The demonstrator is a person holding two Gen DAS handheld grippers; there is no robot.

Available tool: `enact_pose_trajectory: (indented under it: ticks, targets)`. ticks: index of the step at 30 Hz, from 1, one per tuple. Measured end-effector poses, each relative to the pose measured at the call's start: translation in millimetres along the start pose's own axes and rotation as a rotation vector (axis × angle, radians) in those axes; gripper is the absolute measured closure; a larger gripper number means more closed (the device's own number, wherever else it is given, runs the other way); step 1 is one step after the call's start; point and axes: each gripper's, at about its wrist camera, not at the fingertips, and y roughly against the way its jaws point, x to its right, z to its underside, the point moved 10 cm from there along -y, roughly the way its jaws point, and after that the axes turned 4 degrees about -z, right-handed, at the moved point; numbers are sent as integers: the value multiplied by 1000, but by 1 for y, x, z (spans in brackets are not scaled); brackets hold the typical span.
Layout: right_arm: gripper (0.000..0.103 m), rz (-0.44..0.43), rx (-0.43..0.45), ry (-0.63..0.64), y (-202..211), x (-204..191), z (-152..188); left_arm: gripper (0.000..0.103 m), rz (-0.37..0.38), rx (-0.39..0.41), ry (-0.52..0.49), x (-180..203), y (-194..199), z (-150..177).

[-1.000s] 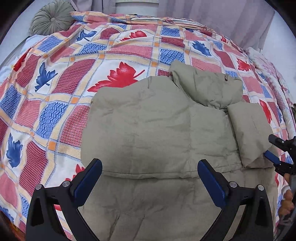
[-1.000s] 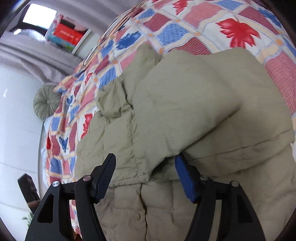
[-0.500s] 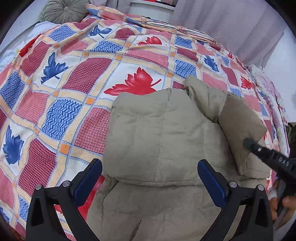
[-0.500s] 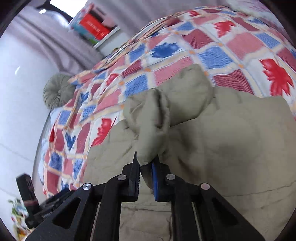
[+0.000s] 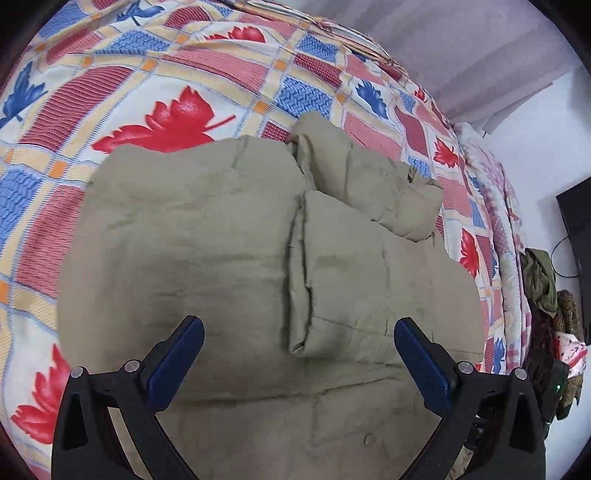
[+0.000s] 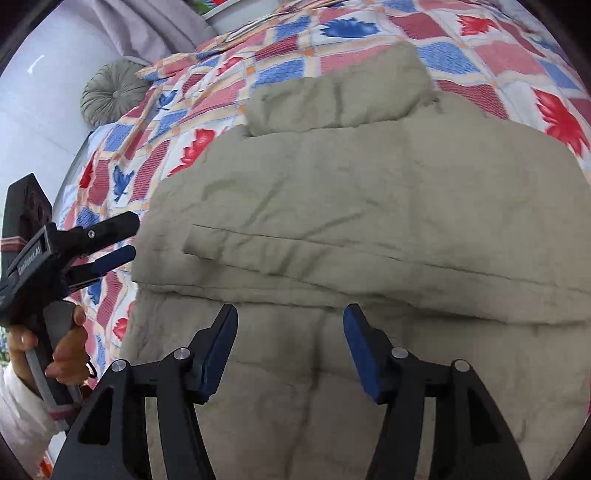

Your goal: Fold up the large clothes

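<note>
**Bed scene: jacket part-folded, both grippers spread and holding nothing**

Surface is a bed with a patchwork quilt point(image 5: 177, 85), red and blue leaf prints on checked squares. Room has white walls.

Near: left gripper point(image 5: 298, 356) has its jaws spread wide, blue pads point(image 5: 173, 363) well apart, nothing between them. It hovers over the lower part of the khaki padded jacket point(image 5: 207, 236). Contact with the fabric: cannot tell.

Right gripper point(image 6: 290, 350) is also spread, gap narrower than the left's, nothing clamped. It sits over the jacket's lower panel, just short of a thick folded edge point(image 6: 332, 266) that runs across the view.

In the right wrist view the left gripper shows from the side at the jacket's left edge, held by a hand point(image 6: 64, 350) on its handle, jaws parted.

Mid: jacket lies flat on the quilt, both side sections folded inward. In the left wrist view a sleeve point(image 5: 317, 280) lies lengthwise over the body, cuff end towards the camera.

Far: the hood or collar point(image 6: 340, 92) bunches at the jacket's top end. Beyond it, a round grey-green cushion point(image 6: 110, 92) at the head of the bed and a grey curtain point(image 6: 147, 26). A pile of clothes point(image 5: 550, 295) sits off the bed's right side.
</note>
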Motion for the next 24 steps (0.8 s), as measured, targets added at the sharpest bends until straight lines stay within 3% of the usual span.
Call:
enact_pose_trajectory:
  ticks: [2, 3, 4, 5, 6, 7, 11, 14, 18, 24]
  targets:
    - [46, 54, 14, -41, 15, 37, 8, 6, -4, -25, -19, 12, -23, -2]
    - [61, 83, 16, -60, 20, 54, 10, 17, -4, -39, -28, 19, -34, -3]
    - [70, 111, 19, -83, 26, 71, 12, 36, -3, -51, -31, 23, -42, -3]
    - [71, 128, 29, -107, 32, 86, 12, 51, 10, -73, -31, 30, -52, -3]
    - [74, 139, 39, -128, 36, 98, 11, 81, 23, -91, -30, 34, -58, -2]
    - [76, 152, 50, -149, 41, 111, 9, 90, 35, -102, -26, 40, -62, -1]
    - [77, 236, 94, -165, 53, 144, -7, 92, -28, 0, -67, 50, -35, -9]
    - [78, 418, 151, -118, 68, 167, -22, 92, -87, 22, -78, 33, -17, 2]
    - [81, 412, 149, -141, 63, 175, -24, 92, -200, -25, -112, 1, -33, 23]
    - [81, 412, 131, -161, 42, 180, -14, 92, -228, 6, -85, -9, -39, 14]
